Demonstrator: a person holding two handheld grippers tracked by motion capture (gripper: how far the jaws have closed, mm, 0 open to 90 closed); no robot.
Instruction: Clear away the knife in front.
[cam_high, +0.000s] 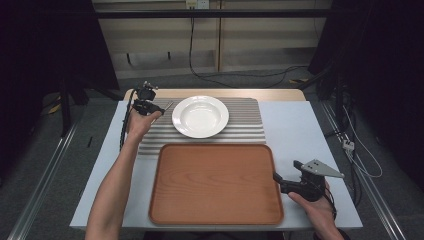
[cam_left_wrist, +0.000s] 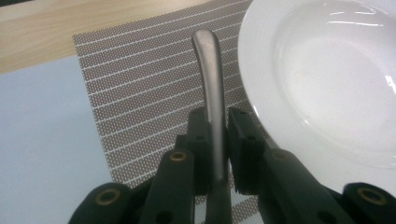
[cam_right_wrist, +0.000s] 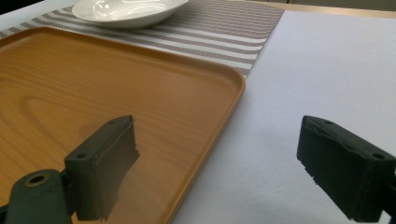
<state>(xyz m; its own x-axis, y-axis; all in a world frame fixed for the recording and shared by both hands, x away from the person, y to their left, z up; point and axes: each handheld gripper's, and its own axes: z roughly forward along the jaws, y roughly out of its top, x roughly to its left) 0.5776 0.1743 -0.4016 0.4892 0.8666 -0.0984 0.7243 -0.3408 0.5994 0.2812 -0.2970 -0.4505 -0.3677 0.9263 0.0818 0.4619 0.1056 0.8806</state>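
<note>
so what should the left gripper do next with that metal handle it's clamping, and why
Probably lift the left gripper and carry the slim grey metal utensil handle toward the bare wooden tray: the jaws are already shut on it beside the white plate, over the striped placemat.

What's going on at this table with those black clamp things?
A person holds a gripper in each hand. The left gripper is shut on a metal utensil handle over the striped placemat, just beside the empty white plate. The right gripper is open and holds nothing, at the right edge of the empty wooden tray.
</note>
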